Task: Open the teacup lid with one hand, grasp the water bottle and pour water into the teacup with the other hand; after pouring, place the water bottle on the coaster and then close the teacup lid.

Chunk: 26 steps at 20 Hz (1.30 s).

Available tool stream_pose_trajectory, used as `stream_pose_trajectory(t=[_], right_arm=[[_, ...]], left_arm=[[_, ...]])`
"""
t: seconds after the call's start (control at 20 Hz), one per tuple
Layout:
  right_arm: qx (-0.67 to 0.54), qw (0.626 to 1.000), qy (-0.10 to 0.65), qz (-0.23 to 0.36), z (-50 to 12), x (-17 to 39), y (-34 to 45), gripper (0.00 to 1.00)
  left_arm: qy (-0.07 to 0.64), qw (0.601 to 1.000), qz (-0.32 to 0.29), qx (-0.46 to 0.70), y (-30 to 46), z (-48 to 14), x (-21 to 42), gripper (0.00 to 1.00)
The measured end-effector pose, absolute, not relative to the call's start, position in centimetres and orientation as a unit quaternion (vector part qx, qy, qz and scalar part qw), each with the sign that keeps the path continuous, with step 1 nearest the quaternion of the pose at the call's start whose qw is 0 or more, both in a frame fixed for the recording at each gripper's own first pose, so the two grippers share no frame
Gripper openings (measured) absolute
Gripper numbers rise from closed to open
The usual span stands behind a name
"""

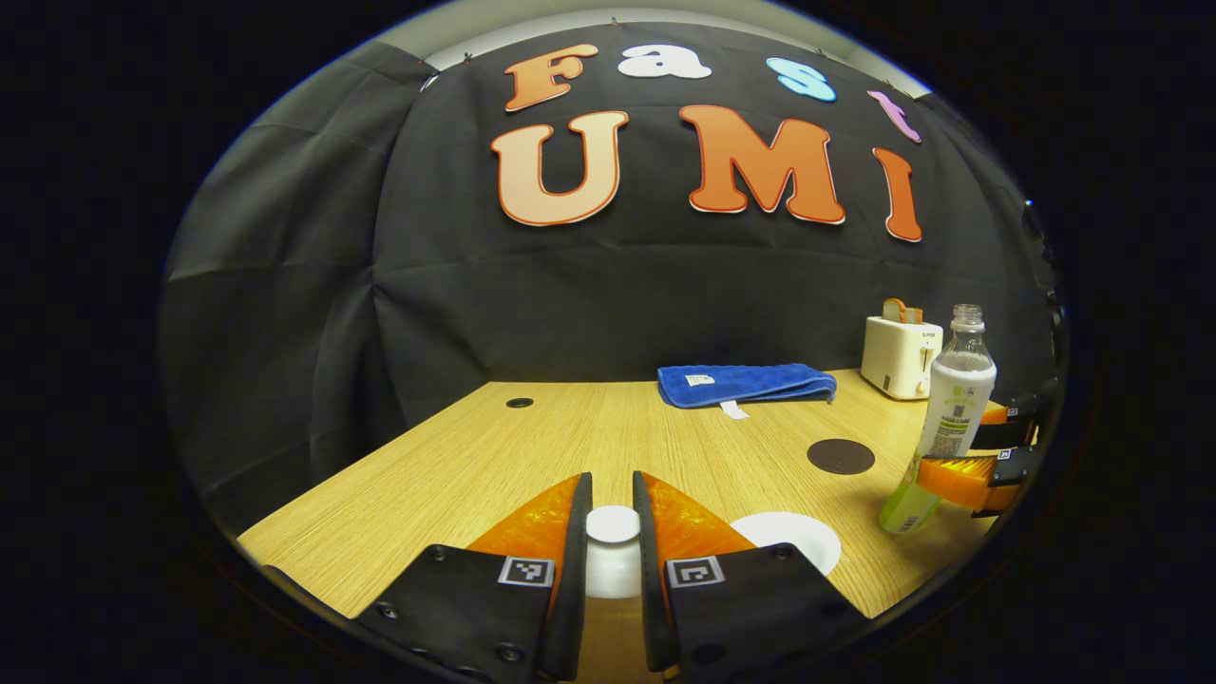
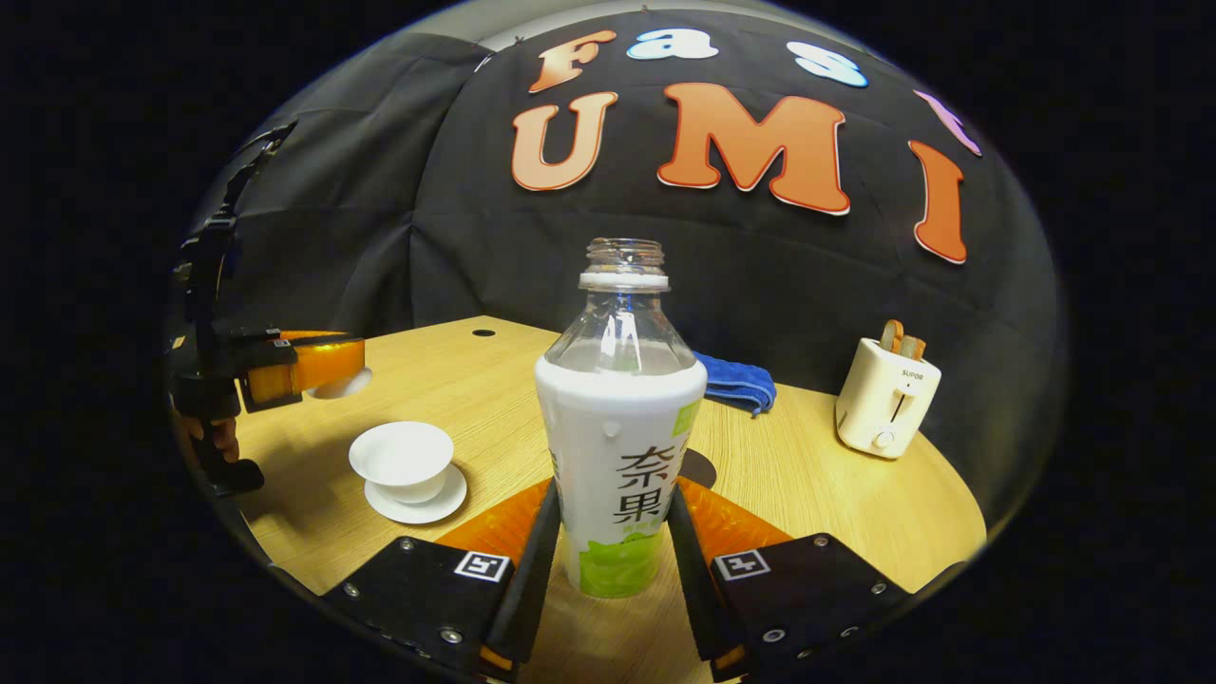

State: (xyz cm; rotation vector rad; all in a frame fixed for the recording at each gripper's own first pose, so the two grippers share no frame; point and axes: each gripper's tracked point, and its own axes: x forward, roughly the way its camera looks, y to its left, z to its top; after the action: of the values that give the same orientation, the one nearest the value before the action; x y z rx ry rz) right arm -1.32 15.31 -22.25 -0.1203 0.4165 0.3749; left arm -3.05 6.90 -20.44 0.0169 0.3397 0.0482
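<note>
The left gripper [image 1: 613,532] is holding the white teacup lid [image 1: 613,524] clear of the uncovered teacup [image 2: 402,456] at near left — leaving it open for pouring — while the right gripper [image 2: 613,537] is clamping the uncapped water bottle [image 2: 619,418] upright.

The toaster [image 2: 886,397], standing near the worktop's far right corner, is showing "SUPOR" on its front. The water bottle [image 2: 622,446] is carrying Chinese characters.

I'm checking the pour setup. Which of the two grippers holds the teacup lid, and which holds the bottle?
The left gripper is shut on the white lid, lifted off the open teacup. The right gripper clamps the uncapped water bottle, upright.
</note>
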Motion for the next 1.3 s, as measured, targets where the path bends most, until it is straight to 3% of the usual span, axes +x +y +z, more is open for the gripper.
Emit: stream_pose_trajectory(t=[0.25,0.7,0.85,1.3], right_arm=[[-0.157,0.958,0.168,0.172,-20.8,-0.4,15.4,0.61],[-0.354,0.918,0.107,0.143,-18.8,1.9,15.1,0.61],[-0.408,0.897,0.086,0.145,-18.4,2.4,15.5,0.58],[-0.556,0.815,0.026,0.161,-18.3,2.8,17.1,0.61]], left_arm=[[0.164,0.986,0.039,0.003,9.0,-20.2,-3.5,0.29],[0.164,0.984,0.069,0.013,12.6,-20.5,-4.7,0.27],[0.164,0.984,0.069,0.013,13.0,-20.4,-5.0,0.29],[0.167,0.983,0.070,0.007,13.7,-20.8,-5.5,0.29]])
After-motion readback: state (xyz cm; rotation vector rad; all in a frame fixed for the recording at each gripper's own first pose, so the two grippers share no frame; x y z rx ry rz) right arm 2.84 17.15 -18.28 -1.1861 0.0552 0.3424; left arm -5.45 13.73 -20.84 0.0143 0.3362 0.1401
